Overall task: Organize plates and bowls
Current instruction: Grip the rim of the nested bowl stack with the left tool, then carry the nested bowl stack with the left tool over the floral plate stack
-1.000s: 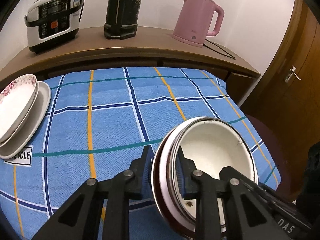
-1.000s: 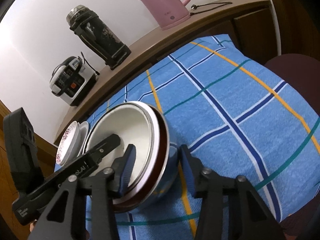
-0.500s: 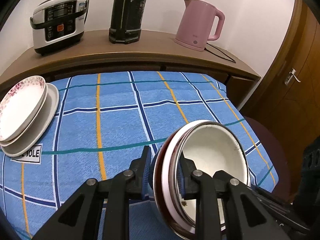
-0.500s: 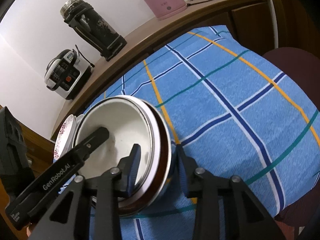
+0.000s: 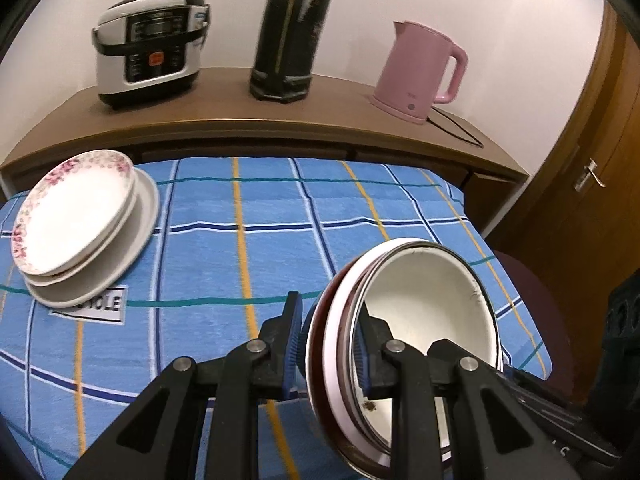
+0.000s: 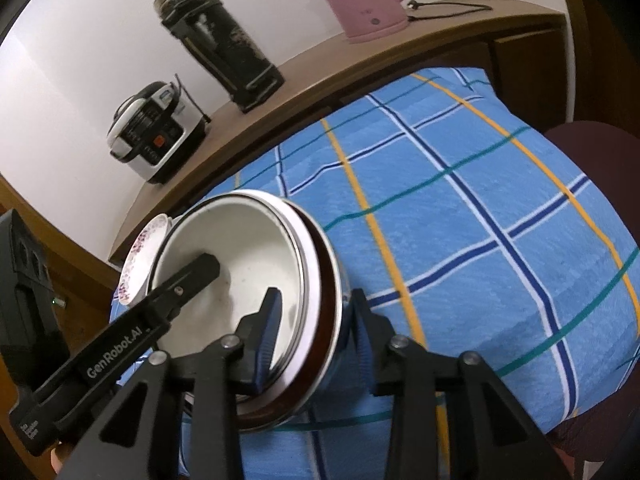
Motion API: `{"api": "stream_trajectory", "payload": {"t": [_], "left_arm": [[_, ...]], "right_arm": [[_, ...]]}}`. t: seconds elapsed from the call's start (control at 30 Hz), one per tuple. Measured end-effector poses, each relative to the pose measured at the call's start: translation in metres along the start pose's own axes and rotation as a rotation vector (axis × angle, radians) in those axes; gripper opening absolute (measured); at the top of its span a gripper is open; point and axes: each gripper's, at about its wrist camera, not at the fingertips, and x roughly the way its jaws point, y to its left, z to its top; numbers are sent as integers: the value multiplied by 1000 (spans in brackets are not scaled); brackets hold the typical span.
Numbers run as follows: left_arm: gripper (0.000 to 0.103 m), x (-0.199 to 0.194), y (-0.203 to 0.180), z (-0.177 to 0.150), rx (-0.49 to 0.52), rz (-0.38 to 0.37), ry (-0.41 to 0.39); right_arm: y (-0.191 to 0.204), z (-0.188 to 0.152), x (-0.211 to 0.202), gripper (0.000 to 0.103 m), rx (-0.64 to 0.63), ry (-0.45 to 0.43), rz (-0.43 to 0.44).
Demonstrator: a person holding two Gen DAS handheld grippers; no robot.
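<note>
Both grippers grip one nested stack of bowls [image 5: 416, 320] by opposite sides of its rim. The left gripper [image 5: 328, 344] is clamped narrow on the near-left wall, one finger inside the white inner bowl. The right gripper [image 6: 312, 332] has just been closing, and its jaws now straddle the rim with the stack between them; the outer pad appears to touch, though the view there is poor. The stack seems to hang tilted above the near right corner of the blue checked tablecloth [image 5: 240, 240]. The stack of plates [image 5: 80, 220] sits at the far left edge, well apart, leftward of the bowls and nearer the left hand.
</note>
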Motion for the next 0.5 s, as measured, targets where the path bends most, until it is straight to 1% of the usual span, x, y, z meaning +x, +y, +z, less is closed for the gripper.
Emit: {"api": "stream_trajectory", "payload": {"t": [0.1,0.5], "left_arm": [[26,-5,10,0,-11,30,-7],[26,-28,56,-6,-93,98,-32]], "right_arm": [[13,2,4,35,-27,9,6],[58,-3,26,35,-112,69,48]]}}
